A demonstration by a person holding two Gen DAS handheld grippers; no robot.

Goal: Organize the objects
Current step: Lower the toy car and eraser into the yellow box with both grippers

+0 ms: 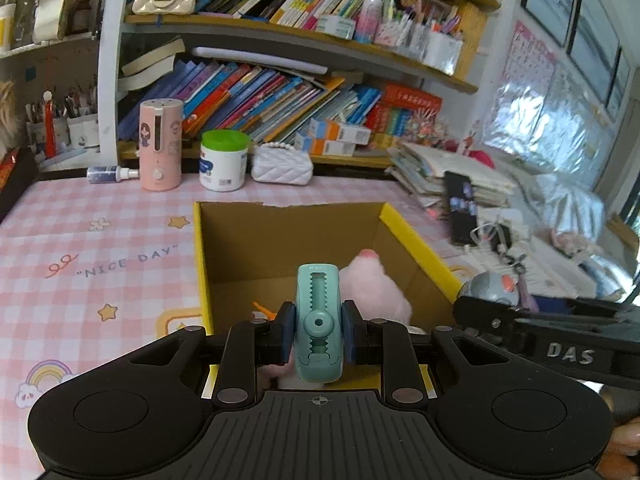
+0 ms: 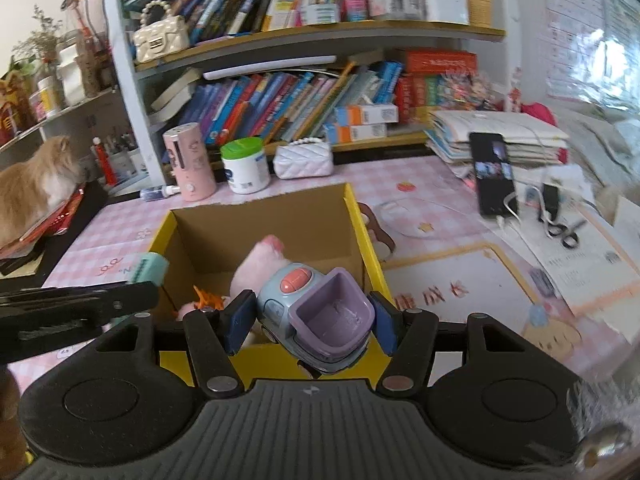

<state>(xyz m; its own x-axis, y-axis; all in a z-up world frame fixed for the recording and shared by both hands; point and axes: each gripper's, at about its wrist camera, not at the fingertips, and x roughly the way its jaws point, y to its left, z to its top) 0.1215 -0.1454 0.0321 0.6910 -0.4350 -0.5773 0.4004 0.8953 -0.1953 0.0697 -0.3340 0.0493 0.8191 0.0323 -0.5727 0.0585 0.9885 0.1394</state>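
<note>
An open cardboard box (image 1: 288,236) with yellow rims stands on the pink checked tablecloth; it also shows in the right wrist view (image 2: 256,232). A pink plush toy (image 1: 374,286) (image 2: 256,268) and a small orange item (image 2: 202,296) lie inside it. My left gripper (image 1: 319,330) is shut on a teal hair clip (image 1: 319,320), held above the box's near edge; the clip also shows in the right wrist view (image 2: 150,268). My right gripper (image 2: 310,320) is shut on a blue and purple toy truck (image 2: 320,312) above the box's near right corner; the truck also shows in the left wrist view (image 1: 490,286).
A pink dispenser (image 1: 160,144), a white jar with a green lid (image 1: 223,160) and a white quilted purse (image 1: 282,166) stand behind the box. Stacked papers and a phone (image 2: 494,172) lie at right, scissors (image 2: 564,234) too. A cat (image 2: 36,184) sits at left. Bookshelves fill the back.
</note>
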